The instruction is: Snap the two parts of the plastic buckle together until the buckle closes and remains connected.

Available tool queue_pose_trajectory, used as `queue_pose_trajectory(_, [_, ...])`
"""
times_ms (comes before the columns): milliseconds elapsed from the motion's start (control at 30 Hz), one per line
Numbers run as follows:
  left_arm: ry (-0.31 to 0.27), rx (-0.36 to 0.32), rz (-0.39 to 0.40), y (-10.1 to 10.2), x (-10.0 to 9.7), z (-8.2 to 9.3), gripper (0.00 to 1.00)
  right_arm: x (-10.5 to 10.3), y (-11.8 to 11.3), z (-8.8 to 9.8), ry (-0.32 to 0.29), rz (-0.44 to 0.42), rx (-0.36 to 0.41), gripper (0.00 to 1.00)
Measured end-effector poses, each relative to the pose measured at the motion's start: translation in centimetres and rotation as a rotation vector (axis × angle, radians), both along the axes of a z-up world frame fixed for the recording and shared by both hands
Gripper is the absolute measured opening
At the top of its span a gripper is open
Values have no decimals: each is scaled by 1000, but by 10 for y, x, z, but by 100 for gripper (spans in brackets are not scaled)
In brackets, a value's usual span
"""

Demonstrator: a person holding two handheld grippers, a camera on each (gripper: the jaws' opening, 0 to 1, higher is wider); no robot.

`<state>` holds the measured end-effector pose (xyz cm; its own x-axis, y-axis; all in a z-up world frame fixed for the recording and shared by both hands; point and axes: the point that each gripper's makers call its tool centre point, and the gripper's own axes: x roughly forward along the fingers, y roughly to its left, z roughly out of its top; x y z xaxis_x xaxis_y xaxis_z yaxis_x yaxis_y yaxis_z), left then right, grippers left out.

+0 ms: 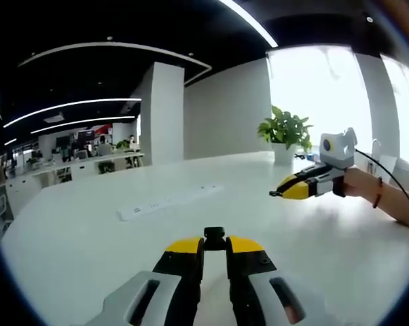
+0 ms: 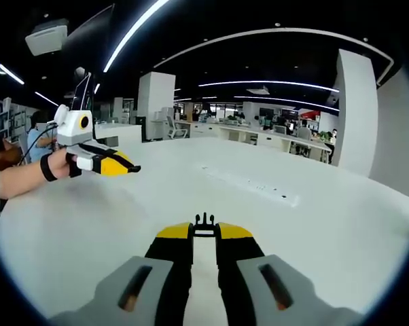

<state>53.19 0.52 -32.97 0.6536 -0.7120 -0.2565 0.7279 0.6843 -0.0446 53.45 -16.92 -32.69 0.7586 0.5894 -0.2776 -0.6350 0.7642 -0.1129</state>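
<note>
Nearest in my left gripper view, my left gripper (image 1: 215, 246) has its yellow tips drawn in on a black buckle half (image 1: 215, 235), the socket end, which sticks out just past them. In my right gripper view, my right gripper (image 2: 204, 232) is clamped the same way on the pronged half (image 2: 204, 221), its small tines pointing forward. So each tool is closed on its own piece, and both pieces are lifted off the white table (image 1: 89, 238).

Farther out, each view catches the other tool held up over the table and well apart from its partner: the right one (image 1: 286, 192) comes in from the right, the left one (image 2: 126, 167) from the left. The halves are not yet joined.

To do this well, I judge I should turn my hands until prongs and socket face each other on one line, close the gap slowly, and keep both pieces level so the tines enter straight. My grips are shallow, so a skewed push could twist a half loose. I'd press firmly only once the prongs are seated.

Beyond lie a power strip (image 1: 170, 202) and a potted plant (image 1: 285, 132).
</note>
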Motion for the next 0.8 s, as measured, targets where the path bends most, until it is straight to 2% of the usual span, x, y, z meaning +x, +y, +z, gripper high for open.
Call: queue_pose_trajectory(800, [3,-13,-15,-4,-8,3,12,-2,2,-1,0,3,-3,11])
